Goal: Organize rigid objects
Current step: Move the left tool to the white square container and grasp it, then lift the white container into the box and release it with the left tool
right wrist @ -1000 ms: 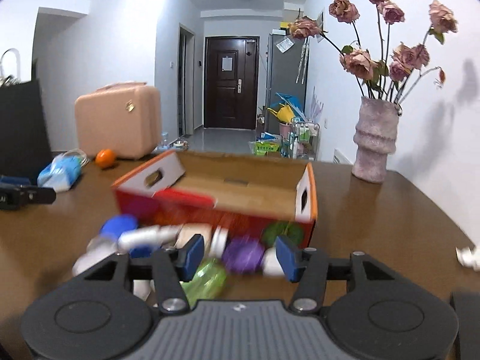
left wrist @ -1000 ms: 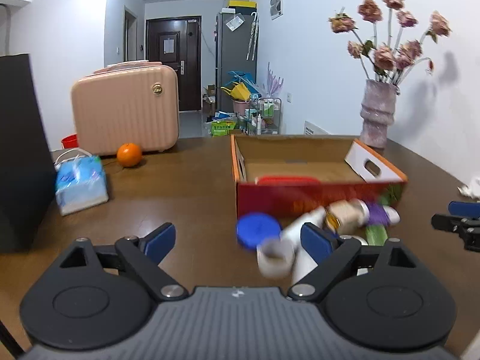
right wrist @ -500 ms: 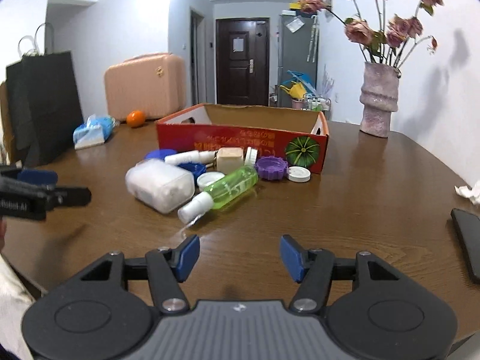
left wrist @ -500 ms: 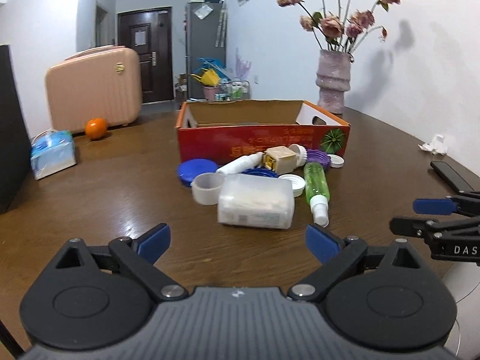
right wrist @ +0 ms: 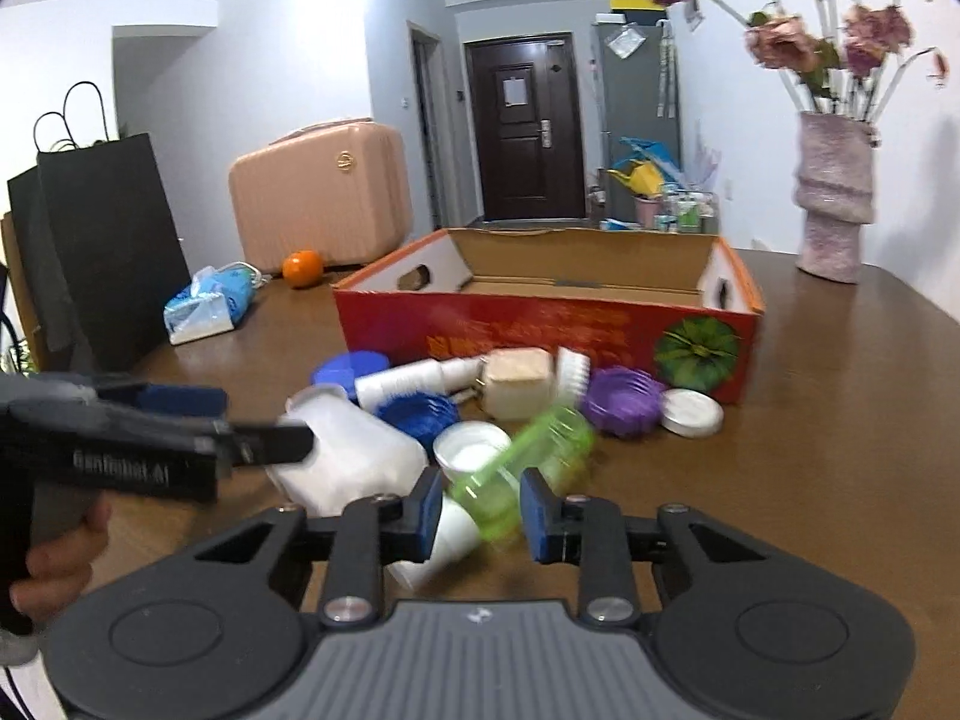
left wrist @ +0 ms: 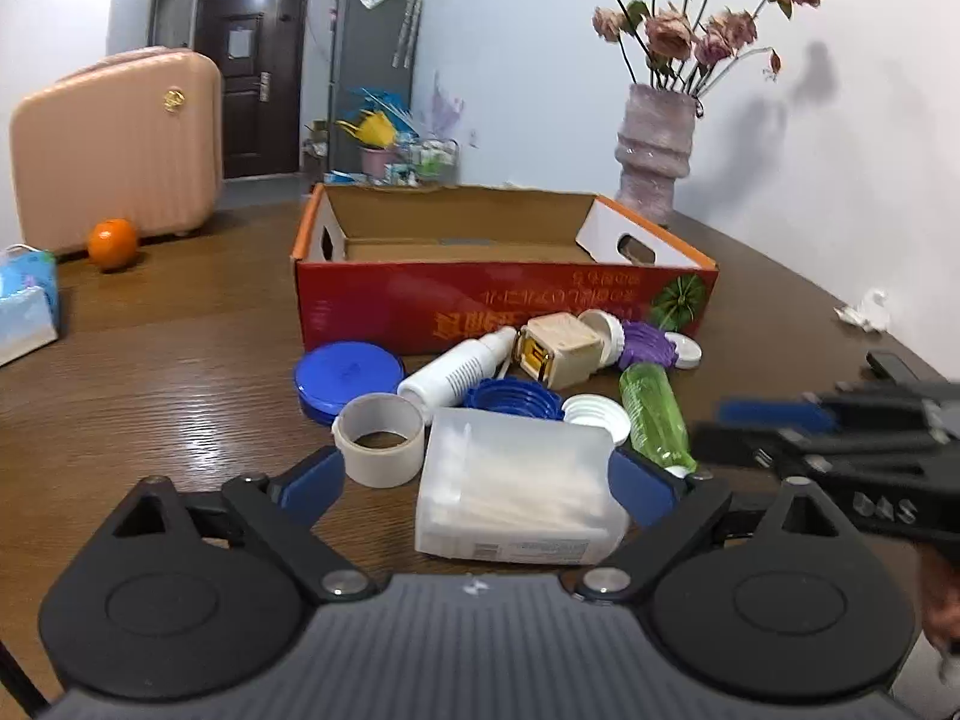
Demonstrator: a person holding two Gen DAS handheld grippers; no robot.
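Loose items lie before the red cardboard box (left wrist: pixel 480 300): a blue lid (left wrist: pixel 348 375), tape roll (left wrist: pixel 378 441), white bottle (left wrist: pixel 456 375), beige cube (left wrist: pixel 558 348) and purple lid (left wrist: pixel 651 345). My left gripper (left wrist: pixel 478 481) straddles the clear swab box (left wrist: pixel 510 492). Its jaws are closing, the right pad is at the box's edge and the left pad is apart from it. My right gripper (right wrist: pixel 483 516) is closing on the green spray bottle (right wrist: pixel 540 444) near its white cap, and both pads meet it. The other view shows each gripper: right (left wrist: pixel 768 429), left (right wrist: pixel 264 420).
A vase of dried roses (left wrist: pixel 654 162) stands behind the cardboard box at the right. A pink suitcase (left wrist: pixel 120 144), an orange (left wrist: pixel 112 235) and a tissue pack (left wrist: pixel 27 300) sit at the left. A phone (left wrist: pixel 894 366) and crumpled paper (left wrist: pixel 864 312) lie at the right, and a black bag (right wrist: pixel 102 252) at the far left.
Both grippers have come forward and down to the pile. The left now has the swab box between its fingers. The right jaws have narrowed onto the green bottle.
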